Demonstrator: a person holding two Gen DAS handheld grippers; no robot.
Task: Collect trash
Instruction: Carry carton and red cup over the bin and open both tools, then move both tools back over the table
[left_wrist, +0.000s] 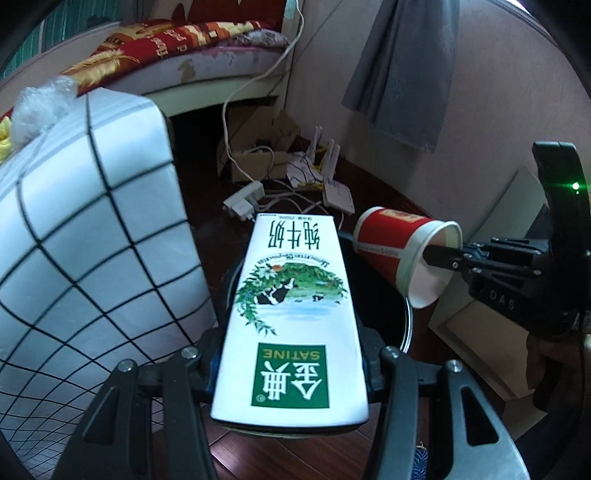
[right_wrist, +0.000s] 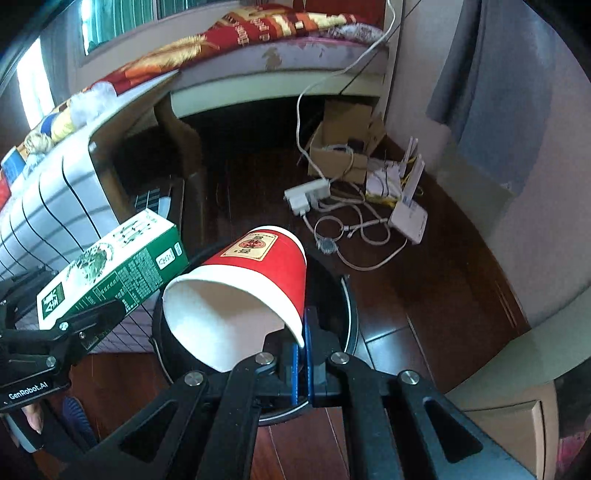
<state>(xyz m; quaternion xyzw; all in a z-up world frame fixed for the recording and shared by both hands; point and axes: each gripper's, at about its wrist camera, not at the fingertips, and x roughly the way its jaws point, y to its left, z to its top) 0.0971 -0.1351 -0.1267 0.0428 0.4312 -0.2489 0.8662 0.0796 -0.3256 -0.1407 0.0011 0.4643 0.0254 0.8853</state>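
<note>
My left gripper (left_wrist: 291, 373) is clamped across a milk carton (left_wrist: 291, 314) and my right gripper (right_wrist: 303, 347) pinches a red paper cup (right_wrist: 240, 295) by its rim, both hanging above the black bin (right_wrist: 349, 295), the cup lying sideways nearer its middle.

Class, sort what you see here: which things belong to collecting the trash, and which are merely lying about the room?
Part of the job:
milk carton, held by the left gripper
red paper cup, pinched at its rim by the right gripper
black bin below both

Just lying about:
power strip
router
cardboard box
bed blanket
</note>
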